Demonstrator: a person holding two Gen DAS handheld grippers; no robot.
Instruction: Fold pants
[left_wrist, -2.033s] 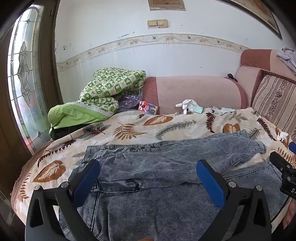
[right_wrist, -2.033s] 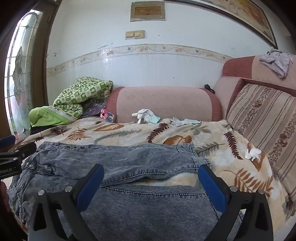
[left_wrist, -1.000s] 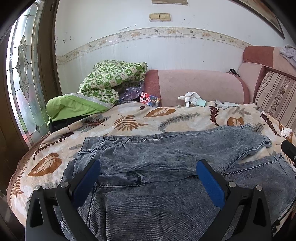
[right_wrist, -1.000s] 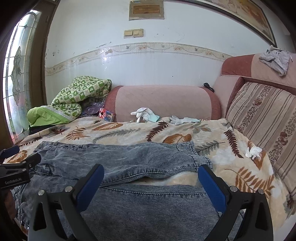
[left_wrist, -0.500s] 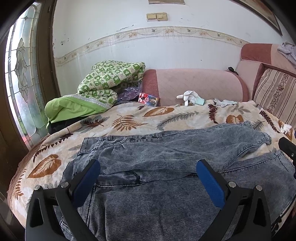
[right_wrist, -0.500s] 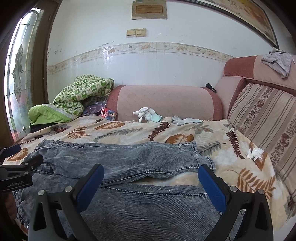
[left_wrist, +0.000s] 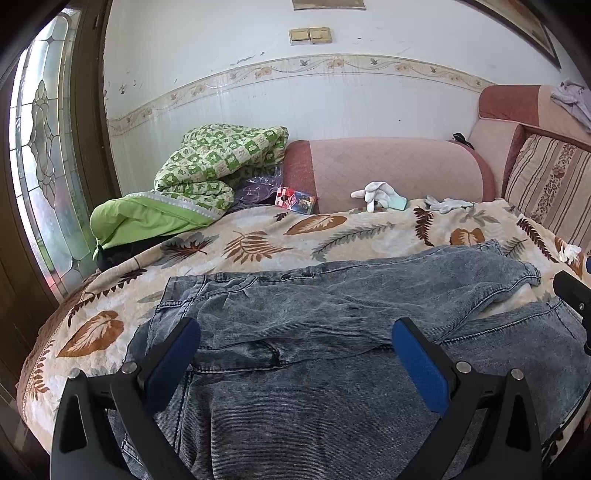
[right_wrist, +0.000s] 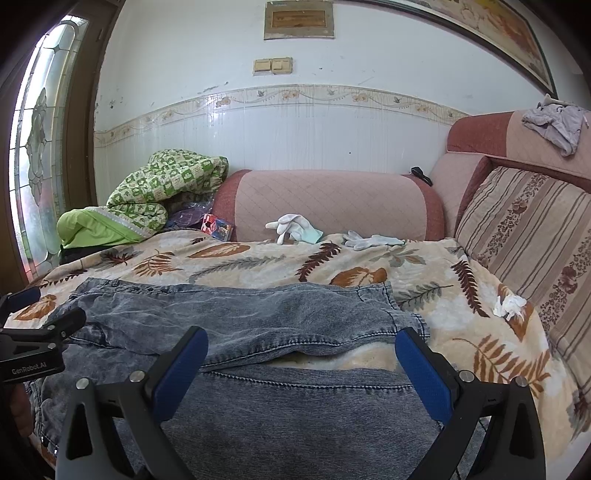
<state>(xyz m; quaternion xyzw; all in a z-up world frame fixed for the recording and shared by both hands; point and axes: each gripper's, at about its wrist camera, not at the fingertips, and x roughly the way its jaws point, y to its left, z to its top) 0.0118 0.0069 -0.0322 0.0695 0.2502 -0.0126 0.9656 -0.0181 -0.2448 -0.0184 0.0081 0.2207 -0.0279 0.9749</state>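
Note:
Grey-blue denim pants (left_wrist: 314, 306) (right_wrist: 240, 317) lie spread on a leaf-patterned blanket (left_wrist: 258, 240) (right_wrist: 443, 295), waistband to the left, two legs running right with a gap of blanket between them. My left gripper (left_wrist: 295, 350) hovers open over the hip area, nothing between its blue pads. Above the near leg my right gripper (right_wrist: 301, 356) is open and holds nothing as well. Each gripper shows at the edge of the other's view.
A green checked quilt (left_wrist: 218, 162) and lime bedding (left_wrist: 147, 218) are piled at the back left. White gloves (left_wrist: 380, 194) (right_wrist: 295, 227) and a small colourful box (left_wrist: 295, 199) lie by the pink bolster (left_wrist: 388, 170). A striped cushion (right_wrist: 528, 236) stands right; a glass door is left.
Both grippers stay open over the pants and have shifted only slightly; the left view tilted a little. The pants have not moved.

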